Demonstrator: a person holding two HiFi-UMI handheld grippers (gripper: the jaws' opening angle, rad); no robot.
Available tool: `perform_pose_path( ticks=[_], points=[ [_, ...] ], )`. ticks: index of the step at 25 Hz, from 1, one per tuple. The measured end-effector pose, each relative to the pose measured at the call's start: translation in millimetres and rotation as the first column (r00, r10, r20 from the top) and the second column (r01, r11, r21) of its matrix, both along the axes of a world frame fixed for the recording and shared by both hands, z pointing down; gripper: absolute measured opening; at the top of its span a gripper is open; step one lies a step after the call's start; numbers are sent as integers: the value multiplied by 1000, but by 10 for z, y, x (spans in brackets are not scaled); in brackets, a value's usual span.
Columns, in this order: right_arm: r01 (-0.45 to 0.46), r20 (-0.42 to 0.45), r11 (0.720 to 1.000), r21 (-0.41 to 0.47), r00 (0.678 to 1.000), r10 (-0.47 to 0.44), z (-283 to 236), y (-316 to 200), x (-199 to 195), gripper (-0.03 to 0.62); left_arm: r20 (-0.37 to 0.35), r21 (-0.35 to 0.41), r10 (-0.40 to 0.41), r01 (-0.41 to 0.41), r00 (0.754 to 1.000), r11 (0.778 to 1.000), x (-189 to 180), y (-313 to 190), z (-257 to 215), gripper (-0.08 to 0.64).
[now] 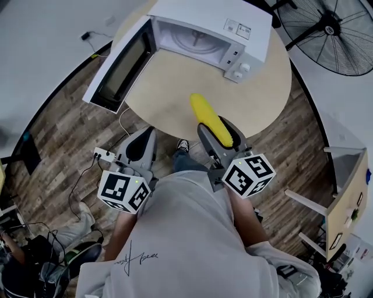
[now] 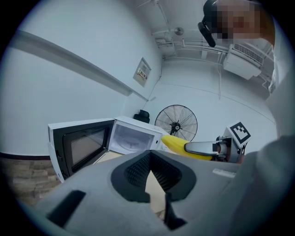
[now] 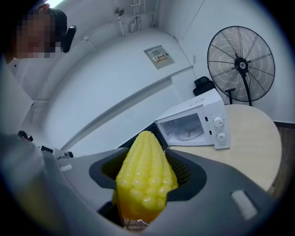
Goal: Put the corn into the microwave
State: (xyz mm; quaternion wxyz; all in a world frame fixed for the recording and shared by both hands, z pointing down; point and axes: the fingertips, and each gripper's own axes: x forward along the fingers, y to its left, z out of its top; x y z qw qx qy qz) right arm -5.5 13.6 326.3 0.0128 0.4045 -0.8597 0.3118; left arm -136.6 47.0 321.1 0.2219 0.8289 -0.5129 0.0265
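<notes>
Right gripper (image 1: 215, 127), which I hold at the round table's (image 1: 169, 99) near edge, clamps a yellow corn cob (image 1: 207, 115) between wide-set jaws, tip toward the open microwave (image 1: 198, 26). Left gripper (image 1: 147, 135) is closed, empty.

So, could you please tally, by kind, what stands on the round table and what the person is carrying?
Microwave: 1
Corn: 1
Grippers: 2 (left gripper, right gripper)
Total: 4
</notes>
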Motion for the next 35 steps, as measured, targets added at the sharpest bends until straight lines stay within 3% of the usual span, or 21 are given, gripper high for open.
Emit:
perform_pose_path(
  ticks=[12,35],
  points=[
    [-22,-4,1000,8,1000,22,93,-679,164,261,5,12,7,-7,1000,1000,127,-733,-5,-12],
    [-69,-45,998,-5,997,68,340,-1095,385,261,16,10,43,-43,999,999,440,-1134,120,-12]
  ],
)
